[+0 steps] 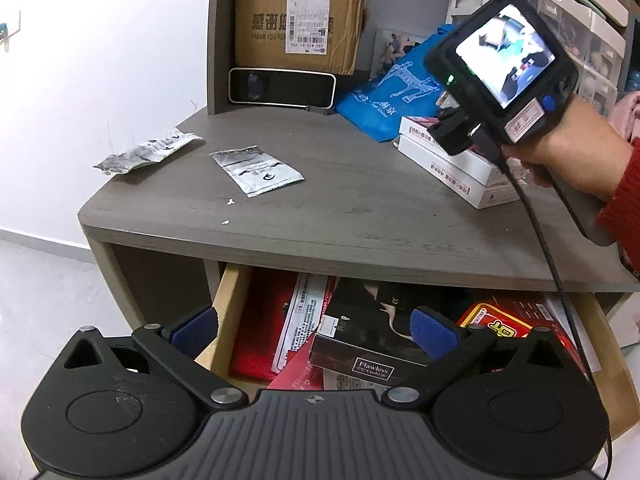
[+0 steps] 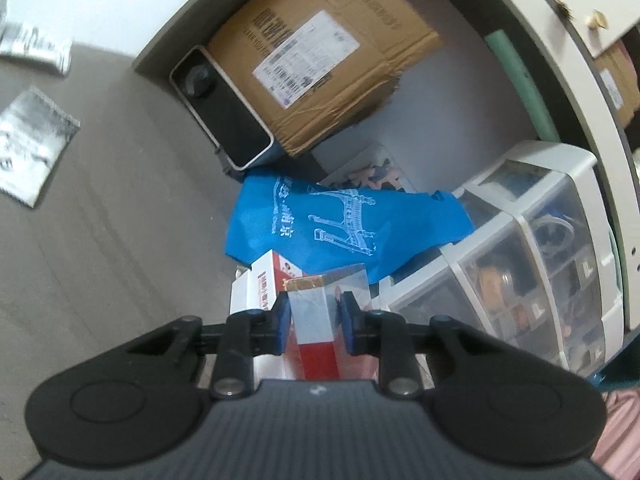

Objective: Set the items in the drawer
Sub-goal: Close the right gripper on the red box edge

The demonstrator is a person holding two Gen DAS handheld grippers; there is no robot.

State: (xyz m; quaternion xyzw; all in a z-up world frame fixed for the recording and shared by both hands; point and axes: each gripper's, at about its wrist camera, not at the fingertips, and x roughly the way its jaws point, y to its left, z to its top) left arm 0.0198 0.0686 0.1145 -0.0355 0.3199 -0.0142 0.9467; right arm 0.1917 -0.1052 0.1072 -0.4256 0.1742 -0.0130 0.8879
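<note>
Box (image 2: 316, 320) points away, lengthwise between tongs.

The lower desk edge is hiding the back of the open drawer (image 1: 224, 320). At the right edge, a sleeve (image 1: 624, 204) is running out of frame. In the right wrist view, the packets (image 2: 28, 152) at far left are blurring, print unreadable.

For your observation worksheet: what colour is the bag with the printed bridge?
Blue, with a pale line drawing; the bag shows best in the right wrist view.
</note>
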